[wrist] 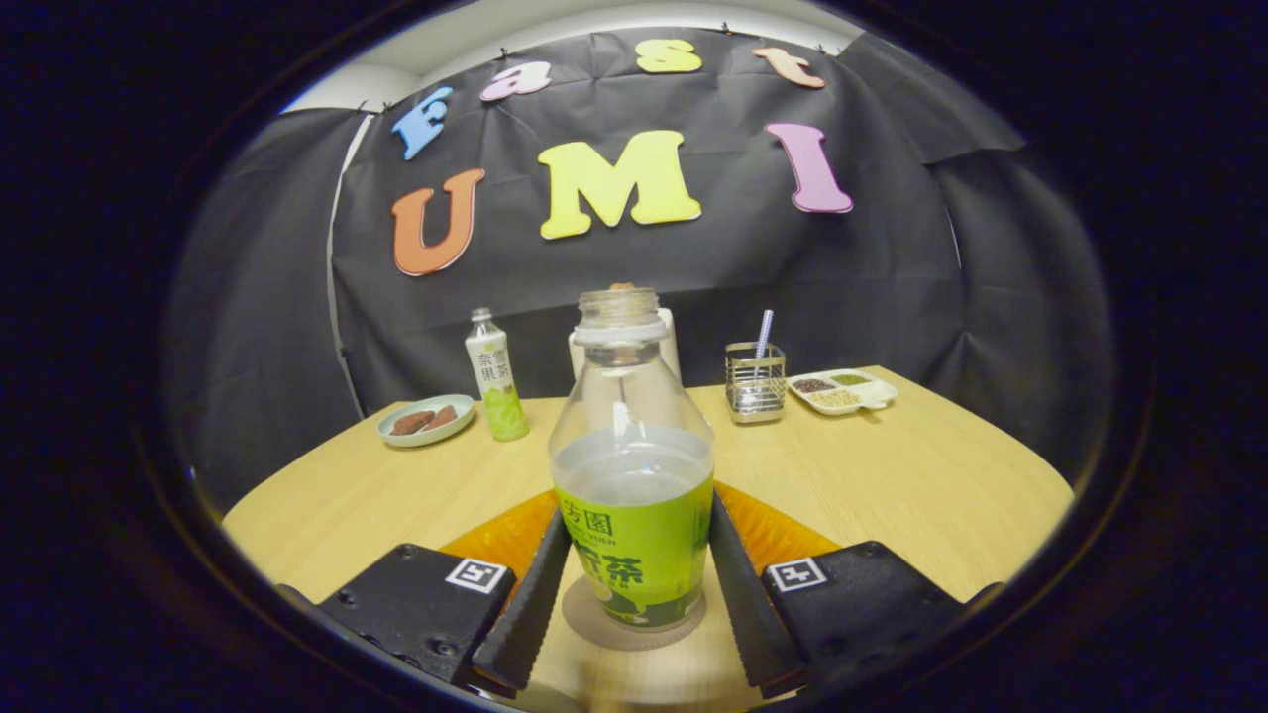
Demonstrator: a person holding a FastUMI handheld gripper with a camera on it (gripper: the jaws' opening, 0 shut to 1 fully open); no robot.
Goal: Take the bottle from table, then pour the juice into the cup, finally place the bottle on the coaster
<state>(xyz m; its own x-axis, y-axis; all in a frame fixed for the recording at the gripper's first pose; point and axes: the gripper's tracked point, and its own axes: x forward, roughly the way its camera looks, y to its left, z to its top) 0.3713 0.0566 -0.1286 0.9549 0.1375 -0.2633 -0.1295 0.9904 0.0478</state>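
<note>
The clear plastic bottle with a green label (632,475), uncapped and part-filled, is stood upright on the round brown coaster (634,619) at the wooden bench's (892,485) near edge, flanked closely by the ridged fingers (634,594); contact cannot be determined.

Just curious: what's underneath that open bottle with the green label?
The bottle stands on a round coaster, between the hand-held gripper fingers. Beneath that is an orange mat on the table. The coaster's middle is covered.

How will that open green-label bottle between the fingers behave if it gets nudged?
The bottle looks roughly half full, so probably fairly bottom-heavy. Its cap is off, so a tip would likely spill. It stands on the coaster, gripper fingers flanking it.
</note>
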